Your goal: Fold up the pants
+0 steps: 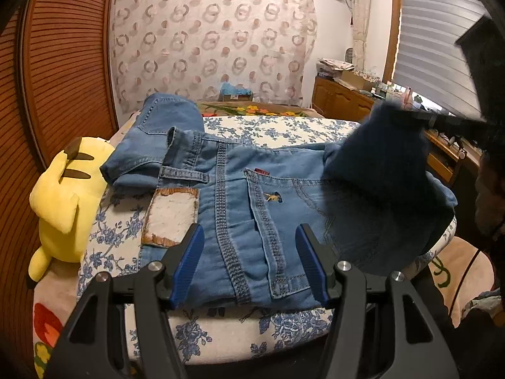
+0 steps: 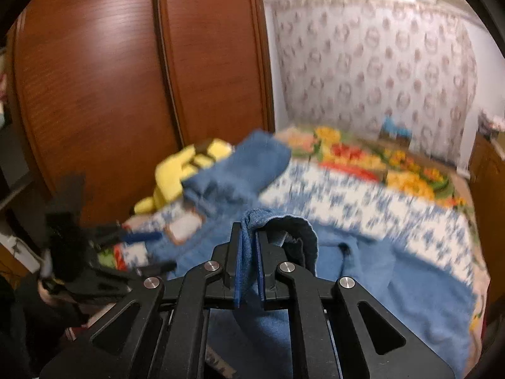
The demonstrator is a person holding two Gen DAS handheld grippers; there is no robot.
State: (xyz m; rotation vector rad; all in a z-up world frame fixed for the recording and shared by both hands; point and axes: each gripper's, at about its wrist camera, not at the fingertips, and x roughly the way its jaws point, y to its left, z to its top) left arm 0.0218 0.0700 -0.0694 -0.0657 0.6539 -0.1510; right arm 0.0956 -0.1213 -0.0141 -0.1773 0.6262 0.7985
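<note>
Each gripper is built of matte black linkage arms with triangular cut-outs, joined by round silver pivot screws. The left gripper (image 1: 249,246) carries two fingers faced with ribbed blue pads (image 1: 189,262), and the right gripper (image 2: 249,252) has the same blue pads (image 2: 240,265) on black fingers. The person wears dark clothing, seen only at the edges of both views.

Left fingers (image 1: 249,262) apart, right fingers (image 2: 249,252) clamped

Warm, dim indoor light. Left wrist view sharp; fisheye bends wardrobe (image 1: 63,72) and frame edges, dark vignette at corners. Right wrist view heavily motion-blurred across bed (image 2: 394,195) and wall; only near hand-held gripper (image 2: 249,252) sharp. Soft glare on wardrobe doors.
</note>
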